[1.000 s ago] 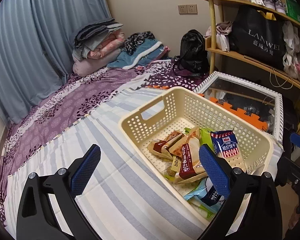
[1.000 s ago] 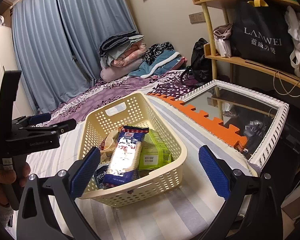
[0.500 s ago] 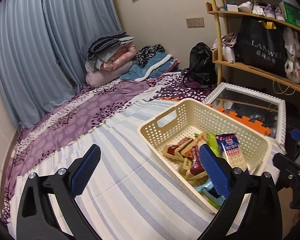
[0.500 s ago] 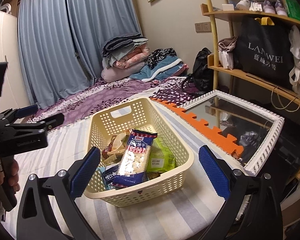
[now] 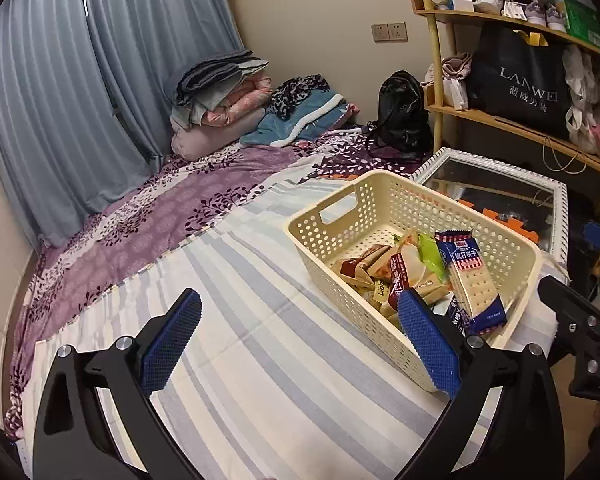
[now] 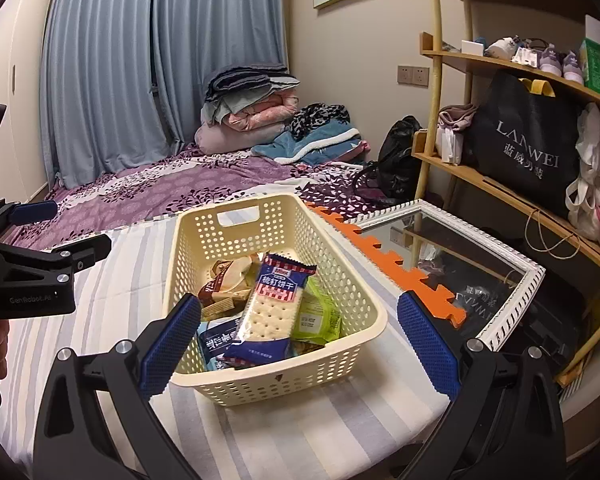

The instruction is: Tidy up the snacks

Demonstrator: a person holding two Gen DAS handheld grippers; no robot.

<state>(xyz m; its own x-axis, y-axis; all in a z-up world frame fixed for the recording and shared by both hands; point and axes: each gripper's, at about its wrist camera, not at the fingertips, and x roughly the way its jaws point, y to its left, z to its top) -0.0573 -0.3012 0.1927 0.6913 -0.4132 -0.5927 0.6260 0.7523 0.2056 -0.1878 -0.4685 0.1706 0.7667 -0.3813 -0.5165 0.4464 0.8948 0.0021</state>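
Observation:
A cream perforated basket point(image 5: 384, 204) point(image 6: 340, 276) stands on the striped bed sheet and holds several snack packs. A blue cracker pack point(image 5: 470, 280) point(image 6: 270, 312) lies on top, with a green pack point(image 6: 316, 316) beside it and brown-wrapped snacks point(image 6: 224, 280) behind. My left gripper point(image 5: 296, 344) hovers open over the sheet, just left of the basket's near end, with nothing between its fingers. Held back from the basket's near wall, my right gripper point(image 6: 298, 348) is open and empty too. The left gripper's body point(image 6: 32, 276) shows at the left edge of the right wrist view.
A white-framed mirror point(image 6: 460, 264) and orange foam mat point(image 6: 384, 268) lie right of the basket at the bed's edge. Wooden shelves with a black bag point(image 6: 528, 144) rise on the right. Folded bedding point(image 5: 224, 100) and a black backpack point(image 5: 404, 112) sit at the far end.
Both grippers have drawn back and upward from the basket, so more of the room shows. The basket and snacks have stayed in place. Both grippers remained open.

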